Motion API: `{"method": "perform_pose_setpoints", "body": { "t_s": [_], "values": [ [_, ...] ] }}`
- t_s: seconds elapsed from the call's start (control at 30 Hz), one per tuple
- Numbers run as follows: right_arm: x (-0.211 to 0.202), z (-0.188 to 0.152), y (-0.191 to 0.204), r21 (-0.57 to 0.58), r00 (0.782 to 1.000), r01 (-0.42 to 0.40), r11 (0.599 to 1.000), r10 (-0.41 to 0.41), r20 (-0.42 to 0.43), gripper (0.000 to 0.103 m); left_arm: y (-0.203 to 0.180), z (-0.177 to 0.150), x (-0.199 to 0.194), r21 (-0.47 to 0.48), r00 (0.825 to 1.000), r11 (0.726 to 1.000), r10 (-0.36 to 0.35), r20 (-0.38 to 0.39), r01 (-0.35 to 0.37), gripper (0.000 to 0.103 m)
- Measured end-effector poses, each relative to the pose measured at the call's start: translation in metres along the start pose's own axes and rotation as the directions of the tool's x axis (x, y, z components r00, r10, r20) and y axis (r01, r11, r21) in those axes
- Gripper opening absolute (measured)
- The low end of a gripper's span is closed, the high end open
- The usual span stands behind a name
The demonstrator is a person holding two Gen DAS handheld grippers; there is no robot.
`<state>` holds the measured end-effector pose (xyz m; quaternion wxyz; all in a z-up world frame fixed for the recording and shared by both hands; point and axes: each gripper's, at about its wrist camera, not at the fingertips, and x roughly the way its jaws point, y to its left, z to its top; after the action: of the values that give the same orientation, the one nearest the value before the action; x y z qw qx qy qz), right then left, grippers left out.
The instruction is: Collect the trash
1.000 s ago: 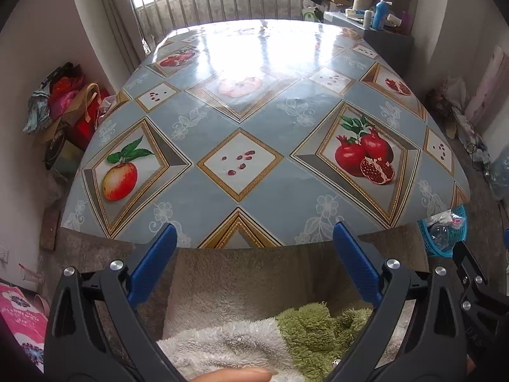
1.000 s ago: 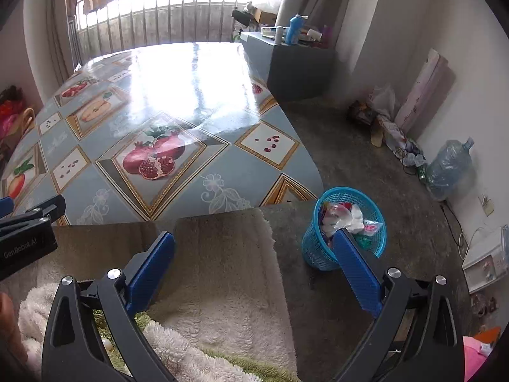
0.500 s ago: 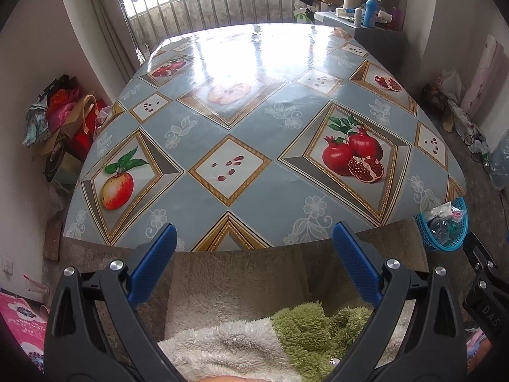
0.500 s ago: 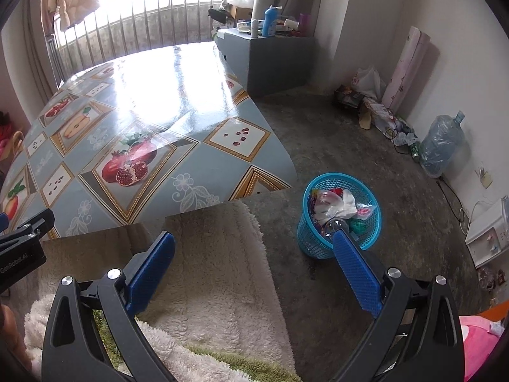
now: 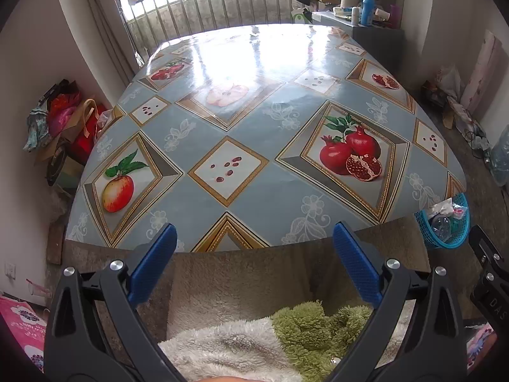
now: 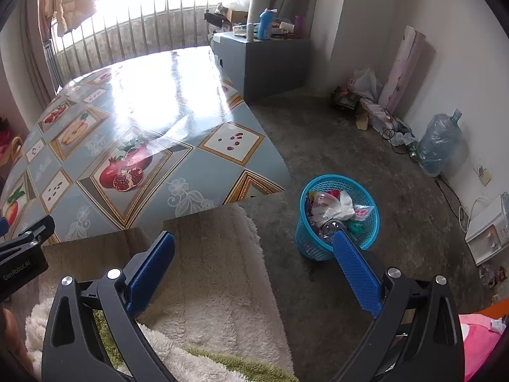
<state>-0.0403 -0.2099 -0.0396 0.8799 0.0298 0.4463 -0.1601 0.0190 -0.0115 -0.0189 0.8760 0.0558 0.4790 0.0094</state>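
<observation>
The fingers of the left gripper (image 5: 254, 248) stand wide apart with nothing between them, and we find the same of the right gripper (image 6: 254, 254): its blue fingers (image 6: 356, 270) are spread fully and grip nothing. Neither pair touches any object; both hang in the air over the fleece garment (image 5: 241, 343) worn by the person.

Against the frames of a second ago, we note that both cameras have drawn back and risen. In the left wrist view more of the surface (image 5: 261, 146) with its fruit-patterned cloth is in sight, and its near edge sits higher above the fingers than it did. In the right wrist view the blue basket (image 6: 337, 219) has slid leftward and downward in the picture, so that the tip of the right-hand finger now overlaps its near rim; earlier it lay across the basket's middle. The spread of both pairs of fingers has not changed.

The trash (image 6: 334, 207), crumpled paper, wrappers and a clear plastic piece, lies inside the blue basket, which stands on the floor (image 6: 366, 146) just beside the corner of the surface. In the left wrist view the same basket (image 5: 445, 222) shows at the right edge, below the surface's corner. We see no loose litter on the surface.
</observation>
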Motion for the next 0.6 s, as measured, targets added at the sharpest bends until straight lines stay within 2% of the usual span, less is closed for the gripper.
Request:
{"method": "perform_pose_setpoints", "body": {
  "t_s": [0.6],
  "values": [
    [-0.0009, 0.0004, -0.0011, 0.001, 1.0, 0.001, 1.0, -0.001, 0.005, 0.097, -0.0004, -0.0004, -0.0002, 0.0, 1.0, 1.0, 0.0, 0.0, 0.0, 0.094]
  ]
}}
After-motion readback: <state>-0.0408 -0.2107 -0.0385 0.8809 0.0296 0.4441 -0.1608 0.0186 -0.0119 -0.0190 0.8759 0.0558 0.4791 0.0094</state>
